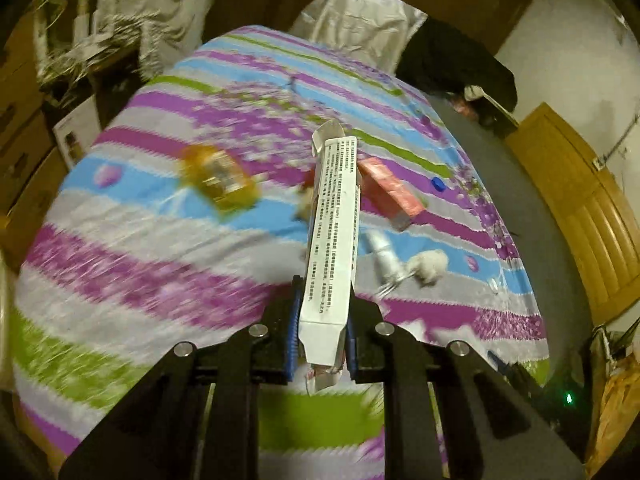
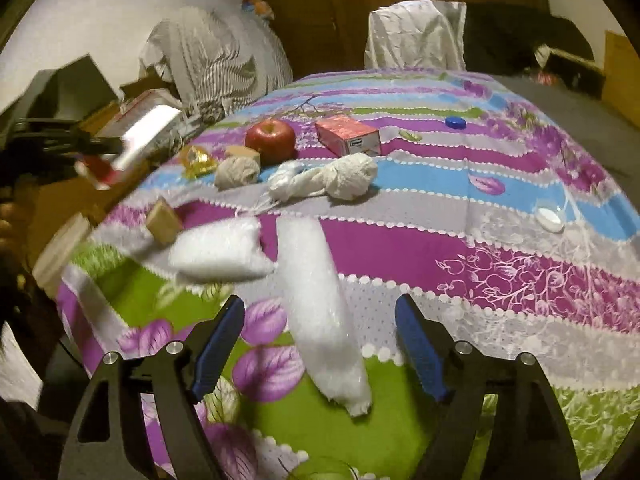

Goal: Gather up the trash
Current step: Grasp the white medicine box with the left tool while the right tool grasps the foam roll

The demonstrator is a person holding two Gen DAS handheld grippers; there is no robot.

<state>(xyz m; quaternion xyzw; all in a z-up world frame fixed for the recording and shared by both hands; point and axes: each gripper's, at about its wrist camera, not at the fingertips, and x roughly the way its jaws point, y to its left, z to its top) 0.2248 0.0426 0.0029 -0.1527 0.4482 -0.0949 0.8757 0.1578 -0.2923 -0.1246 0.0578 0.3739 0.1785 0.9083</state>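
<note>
The long white printed carton point(image 1: 330, 240) is clamped near its lower end in my left gripper point(image 1: 320, 344), lifted clear of the striped tablecloth point(image 1: 140, 264) and pointing away from me; the blue pads point(image 1: 291, 332) press its two sides. My right gripper point(image 2: 320, 344) stands wide and holds nothing, its jaws either side of a white bubble-wrap roll point(image 2: 320, 304) lying lengthwise on the cloth, a second white piece point(image 2: 218, 254) just beside it to the left. Further off lie two crumpled paper wads point(image 2: 352, 174), a red box point(image 2: 346, 134), an apple point(image 2: 271, 140) and a blue bottle cap point(image 2: 455, 121). To do this step well, I judge I should carry the carton level so the thin card does not slip, and lower the right jaws around the roll's middle before closing, since soft wrap will squash and may pull out.
</note>
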